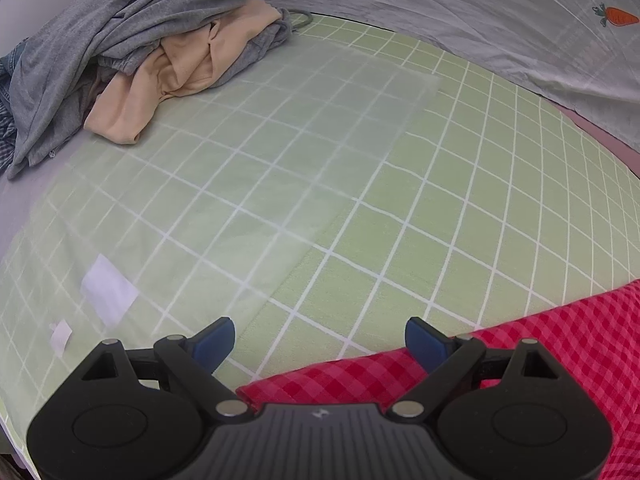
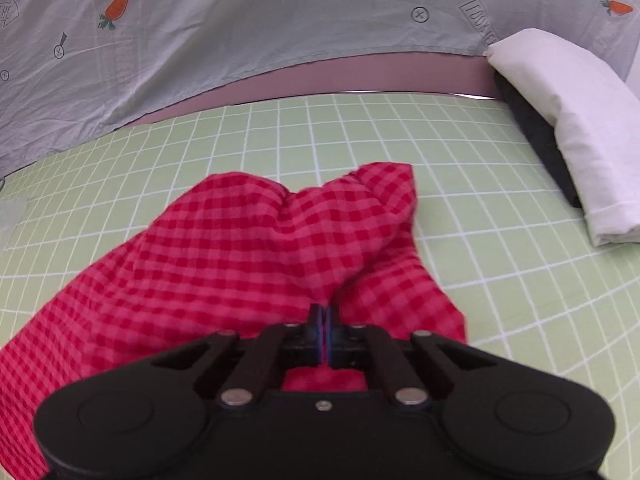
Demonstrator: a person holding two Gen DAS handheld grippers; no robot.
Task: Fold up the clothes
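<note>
1 red checked garment [image 2: 248,248], 2 folded items [image 2: 576,128], 1 clothes pile [image 1: 132,52], 2 grippers [image 1: 320,340]

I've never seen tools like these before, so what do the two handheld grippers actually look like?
Both are matte black plastic. The left gripper has a ribbed central body with a small pale logo, rounded disc housings either side, silver pins at the linkage joints and dark blue finger pads. The right gripper has the same build, with a small central screw. No cables or sleeves show.

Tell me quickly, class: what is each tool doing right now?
Left tool: open, holding nothing.
Right tool: closed on the red checked garment.
</note>
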